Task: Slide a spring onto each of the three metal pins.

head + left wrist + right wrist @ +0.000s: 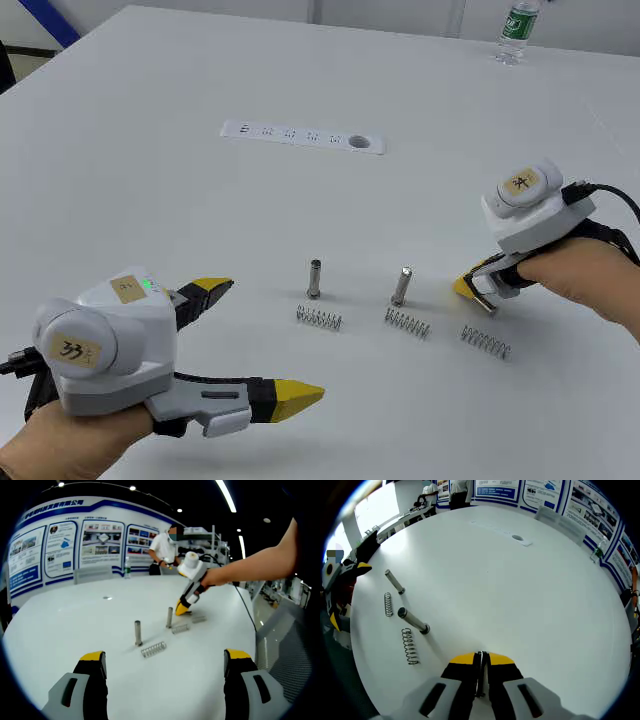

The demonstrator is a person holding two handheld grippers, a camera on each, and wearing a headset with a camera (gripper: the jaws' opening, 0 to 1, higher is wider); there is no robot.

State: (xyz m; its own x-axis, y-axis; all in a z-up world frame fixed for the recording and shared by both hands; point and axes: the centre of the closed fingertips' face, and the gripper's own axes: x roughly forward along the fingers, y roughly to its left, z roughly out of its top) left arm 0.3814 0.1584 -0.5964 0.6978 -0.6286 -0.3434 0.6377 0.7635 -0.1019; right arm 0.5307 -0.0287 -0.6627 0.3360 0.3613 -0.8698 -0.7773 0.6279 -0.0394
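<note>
1. Tabletop (150, 150): white, and it carries all the items.

2. Left tongs (258, 340): at the near left, released, with the yellow-tipped jaws spread wide. They hold nothing. In the left gripper view (165, 655) they face the row of pins and springs, which lies ahead of the tips and apart from them.

3. Right tongs (470, 290): at the right, tips lowered towards the tabletop and clenched on the third metal pin (480, 680), which sits between the closed yellow tips.

4. Power strip (302, 136): white, flat on the tabletop, well beyond the pins.

5. Water bottle (518, 30): clear with a green label, upright at the far right edge.

6. Left pin (314, 279) and middle pin (402, 286): both stand on end, side by side and apart. The middle pin is just beside the tips of the right tongs.

7. Springs: the left spring (319, 319), middle spring (407, 322) and right spring (485, 342) all lie flat in a row on the near side of the pins. The first two each lie near the foot of a standing pin without touching it. The right spring lies just nearer the person than the tips of the right tongs.
</note>
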